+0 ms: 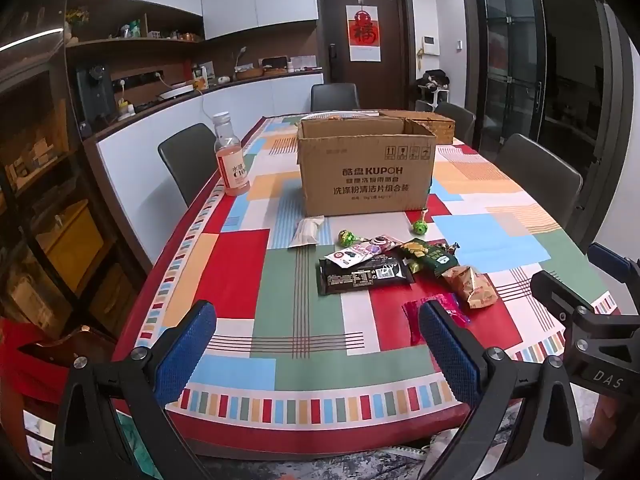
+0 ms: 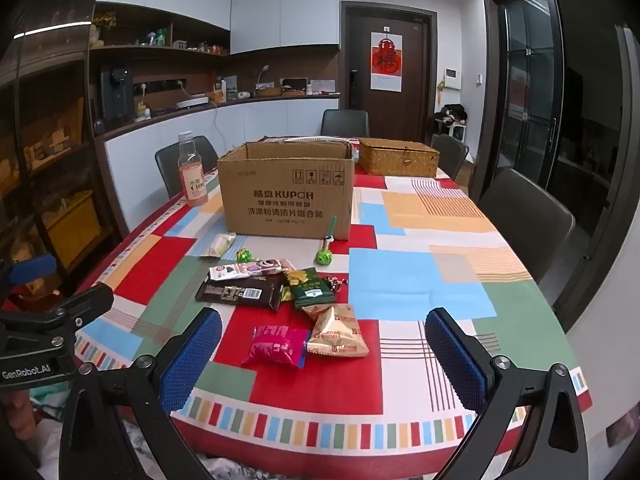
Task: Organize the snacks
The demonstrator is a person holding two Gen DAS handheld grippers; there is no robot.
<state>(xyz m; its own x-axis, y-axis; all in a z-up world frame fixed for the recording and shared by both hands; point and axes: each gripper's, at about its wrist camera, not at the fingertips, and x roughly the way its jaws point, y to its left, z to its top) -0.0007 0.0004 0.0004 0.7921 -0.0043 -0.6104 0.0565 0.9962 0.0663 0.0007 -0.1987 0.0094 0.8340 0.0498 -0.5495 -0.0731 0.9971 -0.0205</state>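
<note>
Both the left gripper [image 1: 316, 344] and the right gripper [image 2: 324, 352] hang wide open and empty above the near table edge, so sorting hasn't started; next, one must reach the snacks [image 2: 280, 300] lying before the cardboard box [image 2: 286, 192].

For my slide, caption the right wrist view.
Open right tongs hover over loose snacks, pink packet nearest, before an open cardboard box on a patchwork tablecloth.
</note>
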